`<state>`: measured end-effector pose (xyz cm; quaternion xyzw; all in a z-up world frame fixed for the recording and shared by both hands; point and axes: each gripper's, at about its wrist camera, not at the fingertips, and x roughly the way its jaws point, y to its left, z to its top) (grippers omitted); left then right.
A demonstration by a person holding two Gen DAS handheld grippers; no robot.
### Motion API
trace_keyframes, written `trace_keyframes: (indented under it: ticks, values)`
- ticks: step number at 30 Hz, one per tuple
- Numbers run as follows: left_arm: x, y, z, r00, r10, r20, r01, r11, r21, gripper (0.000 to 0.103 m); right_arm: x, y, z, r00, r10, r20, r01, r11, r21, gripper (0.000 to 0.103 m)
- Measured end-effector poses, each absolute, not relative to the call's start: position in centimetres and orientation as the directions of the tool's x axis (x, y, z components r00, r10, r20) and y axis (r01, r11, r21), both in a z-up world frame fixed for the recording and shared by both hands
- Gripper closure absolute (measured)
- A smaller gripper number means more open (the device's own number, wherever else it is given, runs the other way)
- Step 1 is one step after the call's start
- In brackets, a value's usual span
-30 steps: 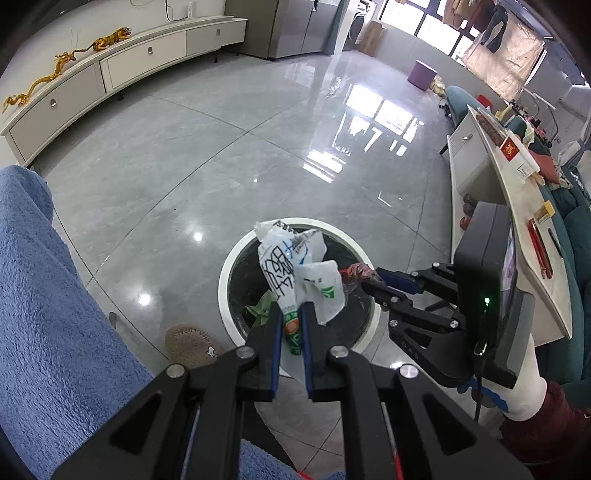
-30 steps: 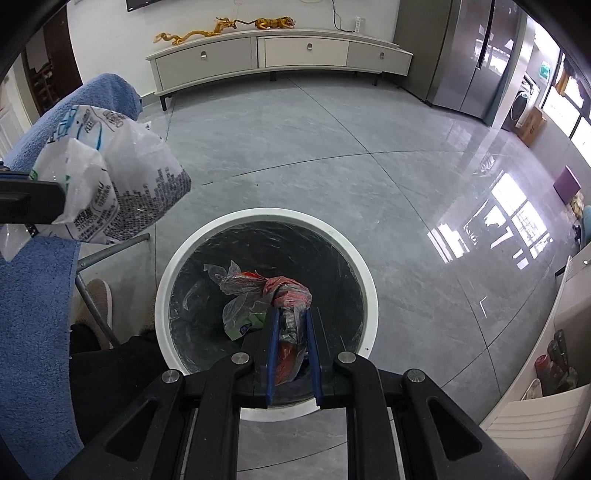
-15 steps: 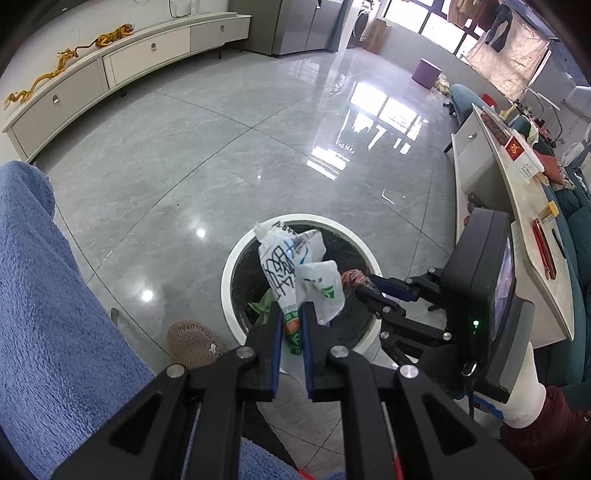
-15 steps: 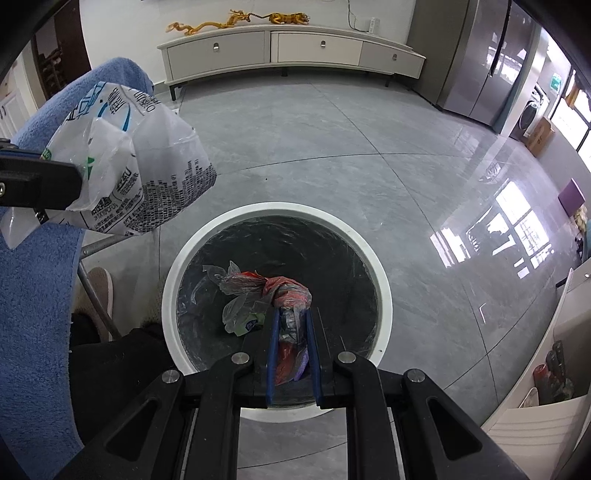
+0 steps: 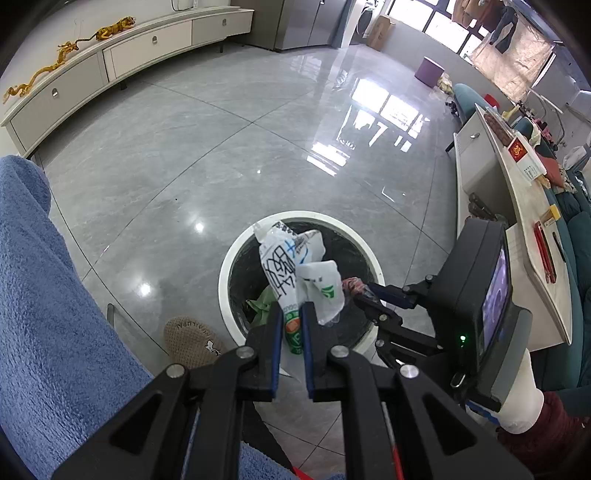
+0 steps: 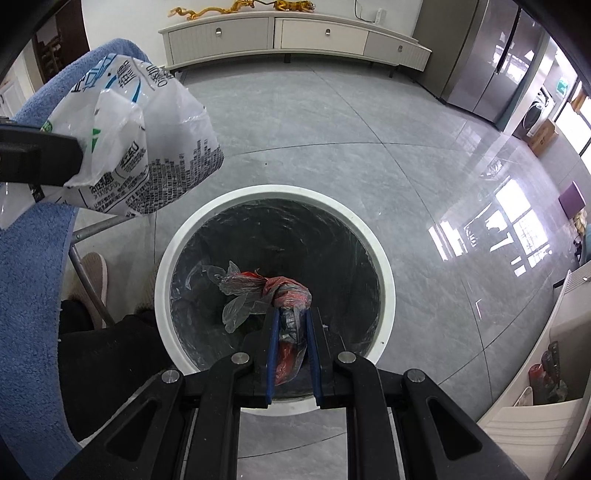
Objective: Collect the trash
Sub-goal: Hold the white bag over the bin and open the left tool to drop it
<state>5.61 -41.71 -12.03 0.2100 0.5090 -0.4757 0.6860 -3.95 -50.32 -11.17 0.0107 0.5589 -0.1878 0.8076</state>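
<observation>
Broadly, grey glossy floor tiles fill the room, and on them stands the landmark for everything else: a round trash bin with a white rim and a dark liner, seen from above by both wrist cameras. Beyond the bin, along the far wall, runs a long pale cabinet with golden figurines on top. Beside the bin, on its near-left side, lies blue fluffy fabric, and a tan slipper sits between that fabric and the bin's rim.

Above the bin's opening, the left gripper has its 2 fingers pinching a crumpled white plastic wrapper. That wrapper is thin and semi-clear, printed with bold black characters, a blue stroke, a green mark on one flap and an orange-green patch right at the pads. From the right wrist camera the same wrapper hangs off to the bin's upper left, showing fine black text blocks.

Over the bin's near-right part, the right gripper has its 2 blue-edged fingers pressed together on a red and clear plastic bag, twisted into a wrinkled knot with clear film trailing left, held over the bin's dark interior.
</observation>
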Motion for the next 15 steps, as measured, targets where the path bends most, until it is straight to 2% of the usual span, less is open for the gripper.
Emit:
trace_keyframes:
  ticks: [15]
  values:
    - [5.52,-41.9,-12.45,0.024,-0.431,-0.902,0.865,0.461,-0.198,0.093,-4.08,-50.48,-11.47,0.294,-0.292,-0.91,0.316,0.928,-0.196,0.089]
